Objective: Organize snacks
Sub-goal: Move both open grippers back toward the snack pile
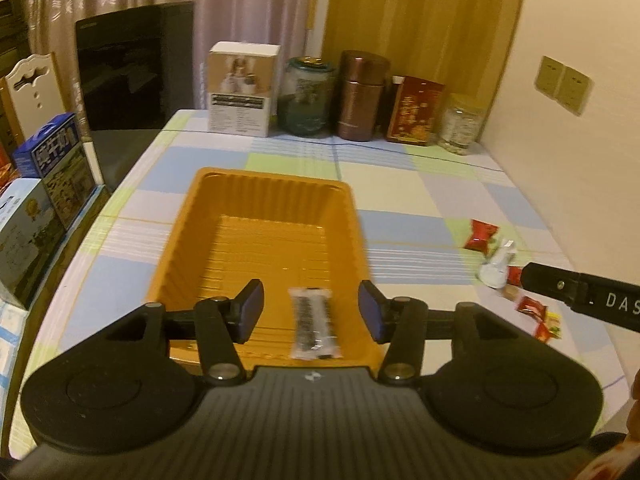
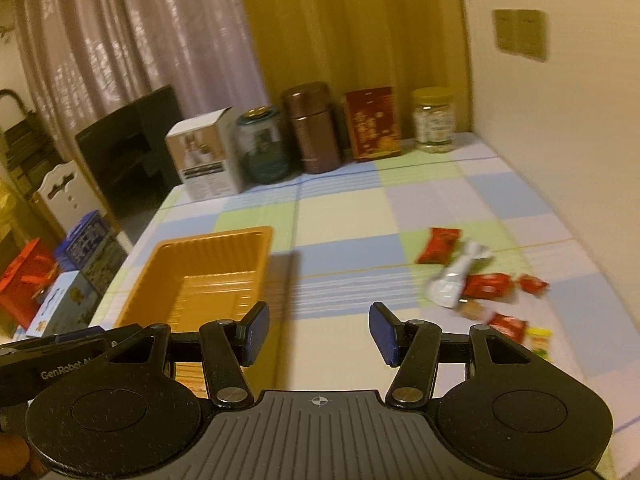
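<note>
An orange plastic tray (image 1: 208,216) lies on the checked tablecloth; in the right wrist view the tray (image 2: 168,264) is at the lower left. A dark snack bar in clear wrap (image 1: 314,323) lies flat in the tray's near end. My left gripper (image 1: 311,310) hangs over it, open, its pads well clear of the bar on both sides. My right gripper (image 2: 319,334) is open over bare cloth with nothing between its fingers. Loose snacks lie to its right: red packets (image 2: 438,245), a white wrapper (image 2: 456,280) and a yellow-green one (image 2: 540,342).
Along the table's far edge stand a white box (image 1: 242,88), a green jar (image 1: 306,96), a brown canister (image 1: 362,96), a red box (image 1: 414,110) and a clear jar (image 1: 462,124). Stacked cartons (image 1: 48,200) sit off the left edge. A wall runs along the right.
</note>
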Demonstrator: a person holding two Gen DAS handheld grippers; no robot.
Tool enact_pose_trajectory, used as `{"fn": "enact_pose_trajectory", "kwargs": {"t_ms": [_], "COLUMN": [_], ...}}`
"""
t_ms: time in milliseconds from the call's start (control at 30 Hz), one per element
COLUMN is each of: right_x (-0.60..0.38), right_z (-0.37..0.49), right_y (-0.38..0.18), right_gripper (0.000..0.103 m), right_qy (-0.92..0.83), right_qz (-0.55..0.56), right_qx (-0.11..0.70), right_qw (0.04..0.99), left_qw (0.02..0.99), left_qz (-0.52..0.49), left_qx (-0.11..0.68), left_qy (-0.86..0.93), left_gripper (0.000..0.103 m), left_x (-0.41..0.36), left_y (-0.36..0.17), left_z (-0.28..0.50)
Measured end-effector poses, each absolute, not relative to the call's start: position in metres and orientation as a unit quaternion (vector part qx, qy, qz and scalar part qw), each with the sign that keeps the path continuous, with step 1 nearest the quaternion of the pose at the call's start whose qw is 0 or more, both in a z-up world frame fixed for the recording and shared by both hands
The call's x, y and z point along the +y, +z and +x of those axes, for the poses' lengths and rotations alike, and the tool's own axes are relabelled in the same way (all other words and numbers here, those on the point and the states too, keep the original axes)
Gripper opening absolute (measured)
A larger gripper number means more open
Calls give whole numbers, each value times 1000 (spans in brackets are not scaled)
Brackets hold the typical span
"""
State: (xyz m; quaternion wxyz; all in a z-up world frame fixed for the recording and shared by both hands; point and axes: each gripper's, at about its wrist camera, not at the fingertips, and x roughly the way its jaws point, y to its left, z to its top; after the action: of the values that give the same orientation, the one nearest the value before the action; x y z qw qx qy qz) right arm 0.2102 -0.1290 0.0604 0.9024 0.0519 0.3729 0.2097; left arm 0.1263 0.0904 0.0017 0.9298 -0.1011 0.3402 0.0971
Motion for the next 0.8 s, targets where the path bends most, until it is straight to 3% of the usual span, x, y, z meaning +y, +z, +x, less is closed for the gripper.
{"fn": "enact_pose_trajectory", "kwargs": {"t_ms": [233, 400, 800], "right_x": [-173, -203, -278], "right_z": [200, 194, 179], "right_y": [66, 68, 58], "right_gripper": [56, 57, 58], "right_qy": [173, 149, 73], "right_qz": [64, 71, 67], "right_qx": [371, 366, 368], "right_qw": [910, 916, 925], "left_qw": [933, 934, 932], "left_qz": [-95, -91, -73], "left_qx": [341, 342, 354], "left_qy": [68, 48, -7], "left_gripper": [53, 62, 74], "left_x": [59, 39, -12], "left_y": [7, 7, -5], "left_z": [127, 128, 138]}}
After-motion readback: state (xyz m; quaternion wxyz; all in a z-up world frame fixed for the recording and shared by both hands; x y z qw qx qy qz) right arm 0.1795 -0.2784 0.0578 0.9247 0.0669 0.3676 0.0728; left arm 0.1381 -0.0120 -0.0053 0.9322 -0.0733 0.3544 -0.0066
